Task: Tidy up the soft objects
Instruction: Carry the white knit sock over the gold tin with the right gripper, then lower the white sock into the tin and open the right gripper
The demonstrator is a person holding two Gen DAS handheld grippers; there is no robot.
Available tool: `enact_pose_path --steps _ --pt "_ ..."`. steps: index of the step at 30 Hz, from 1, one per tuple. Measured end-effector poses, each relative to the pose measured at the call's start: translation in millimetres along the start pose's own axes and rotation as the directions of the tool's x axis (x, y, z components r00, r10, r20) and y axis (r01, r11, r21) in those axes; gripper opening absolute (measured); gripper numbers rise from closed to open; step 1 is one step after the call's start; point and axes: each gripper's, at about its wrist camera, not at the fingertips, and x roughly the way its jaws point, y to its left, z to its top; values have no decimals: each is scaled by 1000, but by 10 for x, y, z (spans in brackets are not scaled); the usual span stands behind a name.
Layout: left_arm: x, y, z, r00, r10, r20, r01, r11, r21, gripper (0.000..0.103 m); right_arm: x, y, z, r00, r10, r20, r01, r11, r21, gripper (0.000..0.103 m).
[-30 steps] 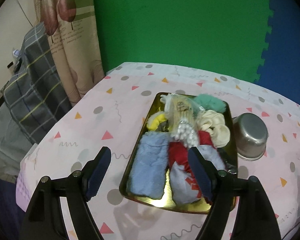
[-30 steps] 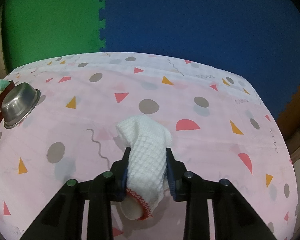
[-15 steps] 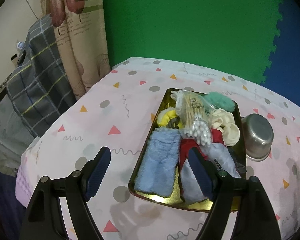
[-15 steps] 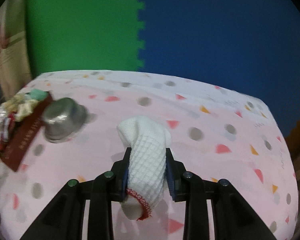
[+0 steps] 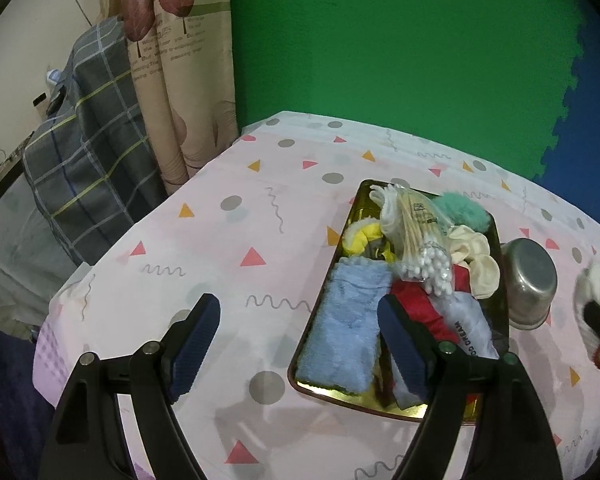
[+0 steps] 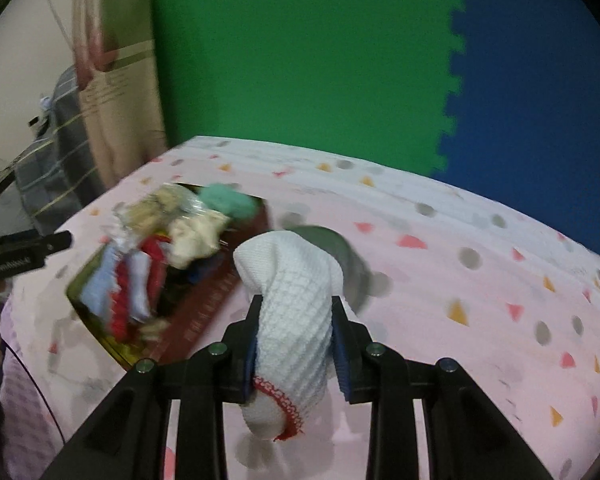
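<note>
While the right gripper [image 6: 296, 344] pinches a rolled white waffle-knit cloth [image 6: 296, 300] at mid-length, its red-stitched hem hanging below the pads, the bundle rides in the air above the pink patterned counter [image 5: 228, 248], near the steel bowl [image 5: 530, 280] and the gold tray [image 5: 324, 292]; in the left wrist view the same cloth shows at the right edge, beyond the bowl. The left gripper [image 5: 300, 336] stands wide with nothing between its pads, its jaws just having opened a little further, poised over the tray's near left corner and the counter beside it. The tray lies toward the counter's right half, crowded with a folded blue fleece cloth [image 5: 344, 340], red fabric [image 5: 416, 300], a pale bag [image 5: 470, 332], cream scrunchies [image 5: 476, 256], a mint-green puff [image 5: 462, 212], a yellow piece [image 5: 364, 236] and a clear packet of cotton swabs [image 5: 420, 240]. The cloth looks light, limp and compressible, likely to sag or unroll if taken by one end; a hold across the thick middle of the roll seems safest, and it should not slip on the ribbed pads. Readable writing is scant; the pale bag carries letters ending in "DREAM"; the swab packet bears a small label too fine to read; print on the curtain [image 5: 172, 40] past the counter's far left corner is illegible.
</note>
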Motion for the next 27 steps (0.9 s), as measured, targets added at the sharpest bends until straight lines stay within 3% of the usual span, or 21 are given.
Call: enact_pose_path --steps 8,20,27 --pt "-8 87 18 1000 5 5 -5 1000 -13 84 256 565 284 997 70 -14 -70 996 -63 30" --pt "-12 141 30 1000 28 12 -27 1000 -12 84 807 1006 480 996 55 -72 -62 992 -108 30" --pt "5 160 32 1000 16 4 -16 1000 -24 85 980 1074 548 996 32 -81 -41 993 -108 30"
